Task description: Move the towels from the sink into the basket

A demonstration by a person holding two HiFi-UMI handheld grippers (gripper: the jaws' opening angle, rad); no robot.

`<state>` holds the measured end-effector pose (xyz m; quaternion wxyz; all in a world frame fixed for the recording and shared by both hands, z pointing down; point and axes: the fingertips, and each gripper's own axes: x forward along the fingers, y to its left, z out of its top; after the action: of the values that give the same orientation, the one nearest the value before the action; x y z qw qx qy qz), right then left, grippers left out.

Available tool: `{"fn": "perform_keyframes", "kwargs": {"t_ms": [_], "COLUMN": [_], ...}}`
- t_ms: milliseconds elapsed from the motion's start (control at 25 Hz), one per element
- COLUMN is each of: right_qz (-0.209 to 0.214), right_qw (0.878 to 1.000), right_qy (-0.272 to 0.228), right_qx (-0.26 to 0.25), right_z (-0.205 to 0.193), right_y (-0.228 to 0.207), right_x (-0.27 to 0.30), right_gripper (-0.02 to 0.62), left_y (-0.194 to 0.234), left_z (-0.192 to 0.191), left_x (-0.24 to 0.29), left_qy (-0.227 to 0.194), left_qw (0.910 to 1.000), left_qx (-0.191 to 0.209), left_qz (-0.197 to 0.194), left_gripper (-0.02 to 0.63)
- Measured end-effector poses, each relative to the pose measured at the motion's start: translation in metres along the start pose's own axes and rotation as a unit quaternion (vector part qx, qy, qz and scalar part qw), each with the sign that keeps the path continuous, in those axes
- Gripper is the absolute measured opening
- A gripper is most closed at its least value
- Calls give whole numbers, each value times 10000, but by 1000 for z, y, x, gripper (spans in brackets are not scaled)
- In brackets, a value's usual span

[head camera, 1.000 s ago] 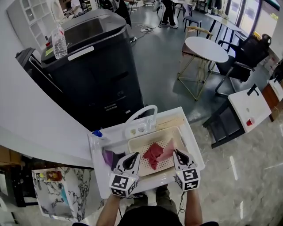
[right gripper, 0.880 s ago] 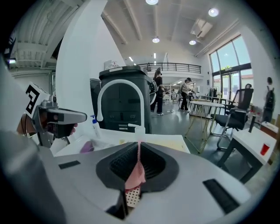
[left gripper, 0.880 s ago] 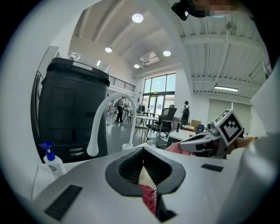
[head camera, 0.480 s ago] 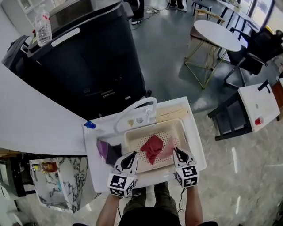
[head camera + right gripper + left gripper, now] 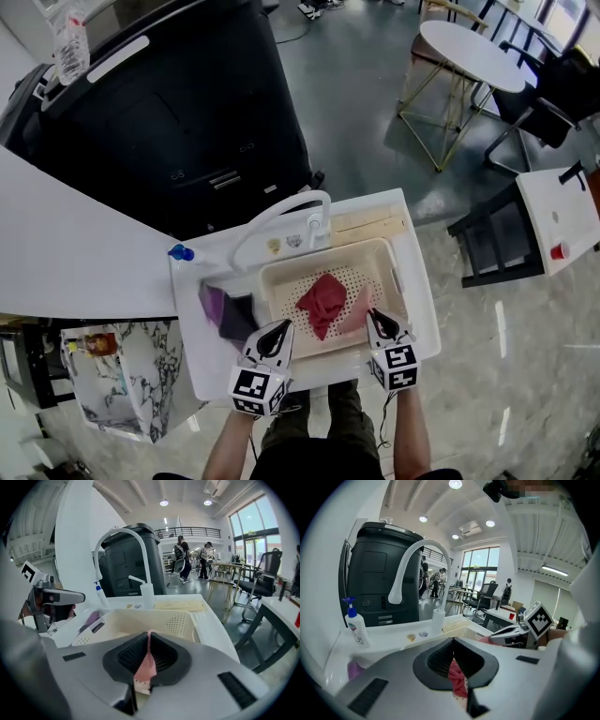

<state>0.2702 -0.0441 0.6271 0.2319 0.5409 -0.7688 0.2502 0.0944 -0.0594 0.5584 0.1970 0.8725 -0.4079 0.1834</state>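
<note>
A cream perforated basket [image 5: 347,249] sits in the right part of the white sink [image 5: 202,361]. A red towel [image 5: 322,302] lies crumpled in it. My right gripper [image 5: 372,319] is over the basket's front right and is shut on a pink towel [image 5: 360,302]; in the right gripper view the pink towel [image 5: 144,667] is pinched between the jaws of that gripper [image 5: 149,637]. A purple towel [image 5: 212,302] and a dark towel [image 5: 239,319] lie in the basin to the left. My left gripper [image 5: 280,328] hangs shut by the basket's front left, with the red towel [image 5: 458,679] showing beyond the jaws.
A curved white faucet [image 5: 277,211] arches over the back of the sink, with a soap bottle [image 5: 178,253] at the back left corner. A big black machine [image 5: 159,103] stands behind. A marble shelf [image 5: 122,384] is at the left, a round table [image 5: 469,52] far right.
The head view has tilted, so the sink sits higher in the frame. Both grippers keep their places at the basket's front, the right one still shut on the pink towel.
</note>
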Motion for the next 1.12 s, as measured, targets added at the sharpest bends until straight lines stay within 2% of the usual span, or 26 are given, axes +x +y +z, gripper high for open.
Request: {"fn": "perform_keyframes", "kwargs": {"t_ms": [400, 440, 520, 640, 1120], "right_qz": [28, 38, 68, 62, 33], "right_qw": [9999, 10000, 9999, 9999, 9991], "right_qy": [56, 26, -22, -65, -423], "right_qx": [81, 85, 91, 92, -87], "right_z": [-8, -7, -6, -4, 24], "right_y": [-3, -3, -2, -2, 12], "right_x": [5, 5, 5, 5, -10], "right_gripper": [45, 62, 145, 181, 183], "left_y": [-2, -2, -3, -3, -3], "left_z": [-4, -4, -4, -5, 11], "left_x": [2, 2, 2, 2, -9], "left_qy": [47, 44, 43, 50, -141], "left_qw": [10000, 10000, 10000, 10000, 9999], "left_qx": [-2, -2, -3, 0, 48], "left_qz": [-4, -3, -8, -26, -13], "left_gripper": [8, 8, 8, 8, 8]}}
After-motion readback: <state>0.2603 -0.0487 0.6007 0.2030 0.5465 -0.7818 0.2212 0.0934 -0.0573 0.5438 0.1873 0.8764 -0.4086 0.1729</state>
